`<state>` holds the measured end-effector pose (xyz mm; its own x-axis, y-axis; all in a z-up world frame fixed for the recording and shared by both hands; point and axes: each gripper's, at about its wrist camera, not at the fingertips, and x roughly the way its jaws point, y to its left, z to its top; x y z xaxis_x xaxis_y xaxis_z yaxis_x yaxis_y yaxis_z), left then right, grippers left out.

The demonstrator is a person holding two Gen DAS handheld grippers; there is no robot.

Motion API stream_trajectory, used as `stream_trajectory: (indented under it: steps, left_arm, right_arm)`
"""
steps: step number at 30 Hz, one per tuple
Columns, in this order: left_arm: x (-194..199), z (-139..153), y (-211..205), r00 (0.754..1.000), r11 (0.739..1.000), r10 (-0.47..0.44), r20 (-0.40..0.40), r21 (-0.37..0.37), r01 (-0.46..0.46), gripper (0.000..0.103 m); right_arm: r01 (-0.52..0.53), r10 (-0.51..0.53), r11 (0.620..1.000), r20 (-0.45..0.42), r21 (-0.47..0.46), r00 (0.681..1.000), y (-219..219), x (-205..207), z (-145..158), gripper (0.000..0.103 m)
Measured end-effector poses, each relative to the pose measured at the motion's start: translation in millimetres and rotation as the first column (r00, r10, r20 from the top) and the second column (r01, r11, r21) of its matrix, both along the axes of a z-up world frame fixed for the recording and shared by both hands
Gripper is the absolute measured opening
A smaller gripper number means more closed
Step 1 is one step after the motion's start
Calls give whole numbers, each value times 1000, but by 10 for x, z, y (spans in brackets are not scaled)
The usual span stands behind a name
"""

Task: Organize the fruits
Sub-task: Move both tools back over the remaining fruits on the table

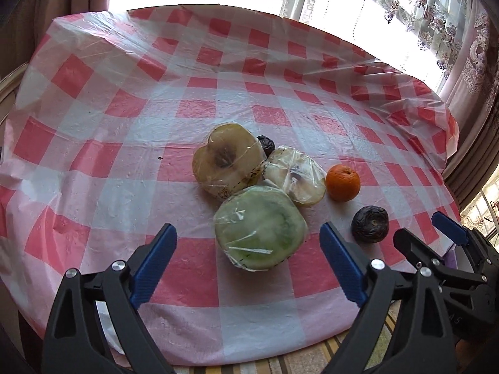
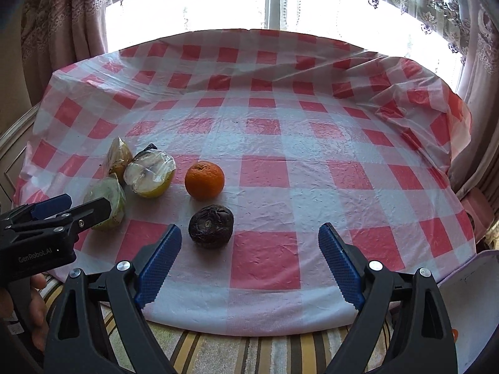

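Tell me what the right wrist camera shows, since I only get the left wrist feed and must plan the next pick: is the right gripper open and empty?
Observer: Yes. The right gripper is wide open, with nothing between its fingers.
Operator: Is the dark wrinkled fruit lined up with it?
Observer: Not quite. The dark wrinkled fruit lies on the cloth ahead of the gap, close to the left finger and well off centre.
Operator: Is there anywhere to put it?
Observer: A white container with a lilac rim sits past the table's near right edge. I cannot tell whether it is meant for fruit.
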<state>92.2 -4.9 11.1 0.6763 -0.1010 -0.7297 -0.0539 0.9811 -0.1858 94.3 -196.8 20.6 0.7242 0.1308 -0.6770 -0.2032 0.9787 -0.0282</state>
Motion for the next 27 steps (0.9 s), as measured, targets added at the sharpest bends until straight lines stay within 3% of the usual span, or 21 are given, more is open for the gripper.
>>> stream_trajectory:
  steps: [4,12,23,26,27]
  left_arm:
    - [49,-56,-42,1000,1000,-7,-24,29,7,92]
    - [109,-122,-30,999,999,-19,-47,25,20,90]
    - [102,-109,-168,998,994,-50,-39,96,53,89]
    - [114,-133,-141,998,996,-47,-51,76,51,68]
    - [112,-134,-133,998,996,-49,-49,68,53,66]
  right_arm:
    - [-19,19,999,5,-44,1000,126,40,-32,87]
    - [-16,15,1000,-30,-19,999,124,149,-109,87]
    - [31,-31,999,-24,5,999,27,154,-116,87]
    - [17,-18,1000,-29,-9,999,66,162,-130,87]
    - [11,-12,1000,-29,-15,1000,86,159,-133,87]
